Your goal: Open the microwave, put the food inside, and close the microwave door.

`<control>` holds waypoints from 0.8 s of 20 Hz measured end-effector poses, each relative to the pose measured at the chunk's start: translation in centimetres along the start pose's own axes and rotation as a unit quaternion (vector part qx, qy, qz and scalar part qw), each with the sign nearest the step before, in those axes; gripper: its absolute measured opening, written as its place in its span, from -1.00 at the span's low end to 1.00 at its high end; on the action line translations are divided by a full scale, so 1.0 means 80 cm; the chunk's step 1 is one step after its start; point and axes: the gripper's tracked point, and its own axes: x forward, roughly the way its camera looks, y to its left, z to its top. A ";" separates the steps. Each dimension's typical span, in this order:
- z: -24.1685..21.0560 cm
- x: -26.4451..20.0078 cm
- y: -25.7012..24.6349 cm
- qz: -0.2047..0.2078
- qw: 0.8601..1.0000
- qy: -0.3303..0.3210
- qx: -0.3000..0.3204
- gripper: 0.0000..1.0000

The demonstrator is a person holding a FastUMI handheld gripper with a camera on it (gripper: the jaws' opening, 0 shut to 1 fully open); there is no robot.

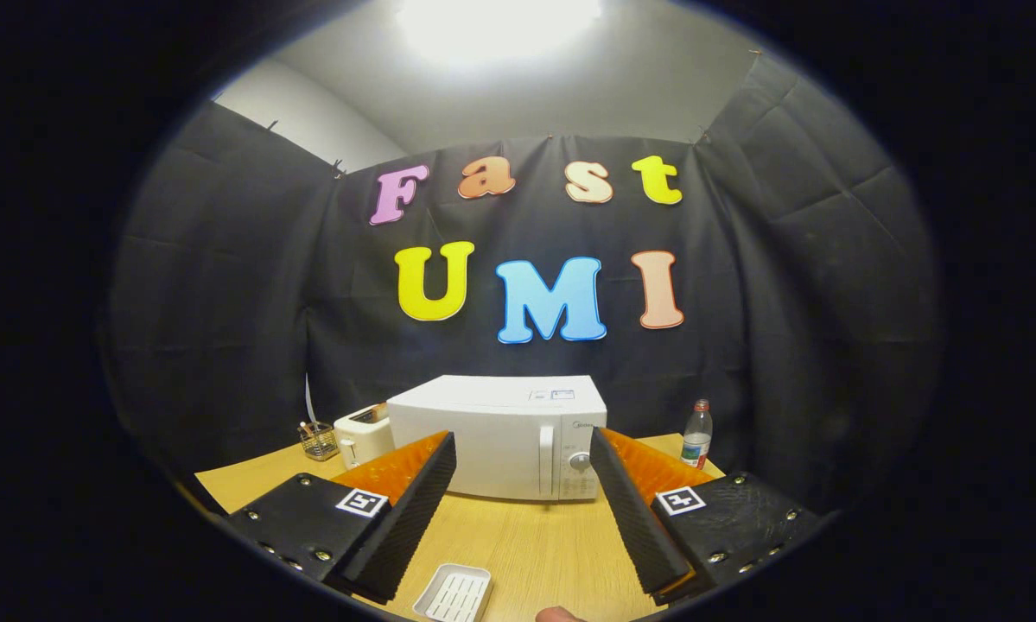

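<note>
You are looking across a light wooden tabletop (526,544) set inside a booth with black cloth walls (224,285); above the cloth you can see a pale ceiling and a bright lamp (496,22) glaring straight overhead.

Toward the tabletop's far edge stands the white microwave (500,436), its door shut, with a vertical handle (546,460) and a round dial (579,461) on its right side. It sits beyond your fingers and roughly in line with the gap between them. Just beside the microwave, on its left, is a small white toaster (364,434). Left of the toaster, near the far left corner, a small wire basket (317,440) holds a few upright items too small for you to identify. Near the far right corner stands a clear plastic bottle (697,434) with a red cap, upright, well apart from the microwave.

On the near part of the tabletop, just ahead of your left finger, lies a small white rectangular tray (454,593) with a slotted base. Whether any food is in it you cannot tell. At the near edge a small rounded pinkish shape (559,614) shows; you cannot tell what it is.

Your gripper (524,510) is spread wide, its fingers far apart and holding nothing, hovering above the tabletop.
</note>
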 end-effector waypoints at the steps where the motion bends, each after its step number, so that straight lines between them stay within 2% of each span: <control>1: 0.000 0.000 0.003 0.002 1.000 0.000 0.000 0.94; 16: 0.005 0.012 0.018 0.021 1.000 0.001 0.003 0.94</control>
